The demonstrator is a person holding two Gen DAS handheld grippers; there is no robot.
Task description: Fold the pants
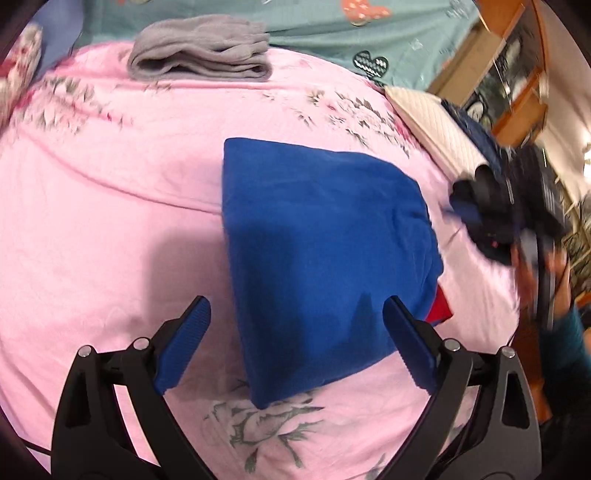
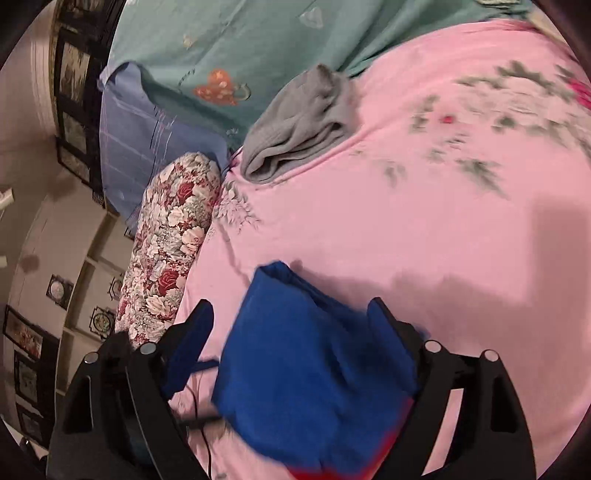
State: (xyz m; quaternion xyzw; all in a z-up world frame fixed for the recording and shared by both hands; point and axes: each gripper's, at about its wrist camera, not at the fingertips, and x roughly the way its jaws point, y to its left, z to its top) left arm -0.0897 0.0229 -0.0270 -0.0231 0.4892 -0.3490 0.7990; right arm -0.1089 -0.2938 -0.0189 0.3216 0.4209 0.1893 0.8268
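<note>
The folded royal-blue fleece pants (image 1: 325, 258) lie as a compact, roughly rectangular bundle on the pink floral bed sheet (image 1: 110, 221), at the centre of the left wrist view, with a sliver of red fabric (image 1: 441, 308) showing at their lower right edge. The left tool (image 1: 297, 314) sits at the bottom of that frame, its blue ribbed pads (image 1: 184, 343) spread wide. One pad is over bare pink sheet to the left of the pants, the other over the lower right part of the bundle; neither pinches cloth.

In the right wrist view the same blue pants (image 2: 310, 369) fill the lower centre of the frame, blurred, lying between the fingers of the right tool (image 2: 290, 314). Its jaws stand wide apart and do not press on the fabric. A thin dark cord (image 2: 201, 417) runs under its left finger at the lower left. In the left wrist view this tool appears as a dark blurred shape (image 1: 491, 221) at the right edge, beside the right side of the pants, with a teal sleeve (image 1: 570, 343) below it.

A folded grey knit garment (image 1: 201, 50) rests on the pink sheet at the upper centre of the left wrist view, well apart from the pants. Behind it lies a teal cover with heart prints (image 1: 332, 29). A red-and-white rose-patterned bolster (image 2: 170, 251) lies along the left edge of the bed in the right wrist view.
</note>
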